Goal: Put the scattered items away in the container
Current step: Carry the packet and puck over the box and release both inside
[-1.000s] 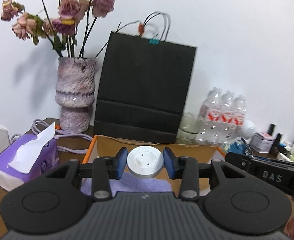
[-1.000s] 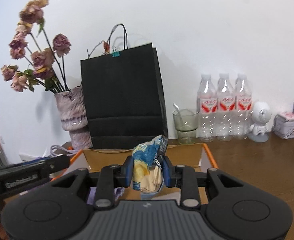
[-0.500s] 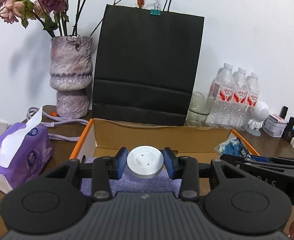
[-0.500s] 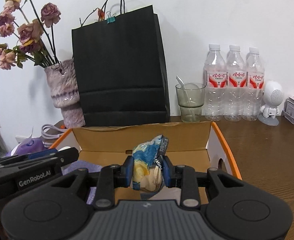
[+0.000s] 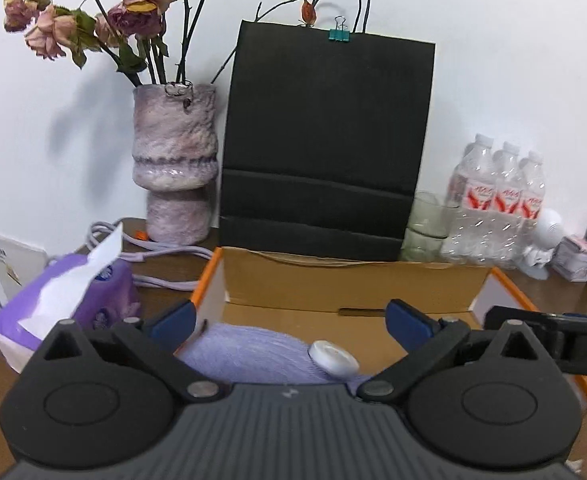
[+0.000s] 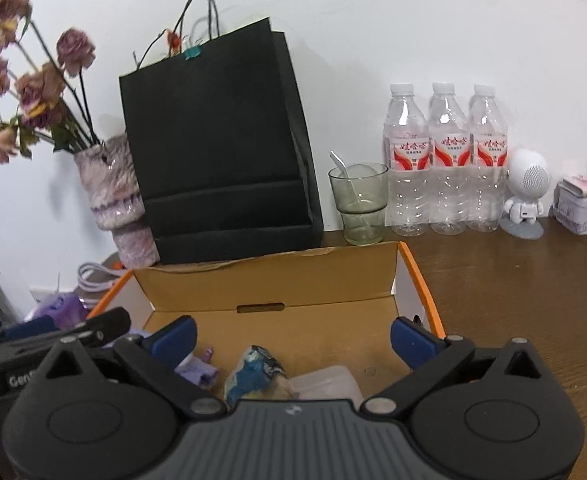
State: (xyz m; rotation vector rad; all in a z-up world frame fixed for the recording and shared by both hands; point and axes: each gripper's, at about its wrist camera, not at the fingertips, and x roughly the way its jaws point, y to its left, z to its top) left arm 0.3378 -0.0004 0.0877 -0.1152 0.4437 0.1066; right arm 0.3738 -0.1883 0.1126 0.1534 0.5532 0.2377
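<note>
An open cardboard box (image 5: 345, 284) with orange edges sits in front of both grippers. My left gripper (image 5: 289, 322) hangs over its left part, jaws opening wide, nothing between the pads. Below it a round white disc (image 5: 333, 357) lies tilted on a purple cloth (image 5: 249, 356) inside the box. My right gripper (image 6: 291, 336) hovers over the same box (image 6: 269, 280), jaws also opening, pads apart. A crumpled blue and yellow snack packet (image 6: 255, 374) lies on the box floor below it, free of the pads, beside a clear plastic piece (image 6: 329, 382).
Behind the box stand a black paper bag (image 5: 325, 140), a vase of dried roses (image 5: 175, 160), a glass cup (image 6: 359, 202) and three water bottles (image 6: 447, 160). A purple tissue pack (image 5: 69, 300) lies left. A white robot figure (image 6: 527, 196) and a tin (image 6: 583, 208) stand right.
Both grippers went from shut to wide apart. The white disc dropped from the left pads onto the purple cloth. The snack packet fell from the right pads onto the box floor.
</note>
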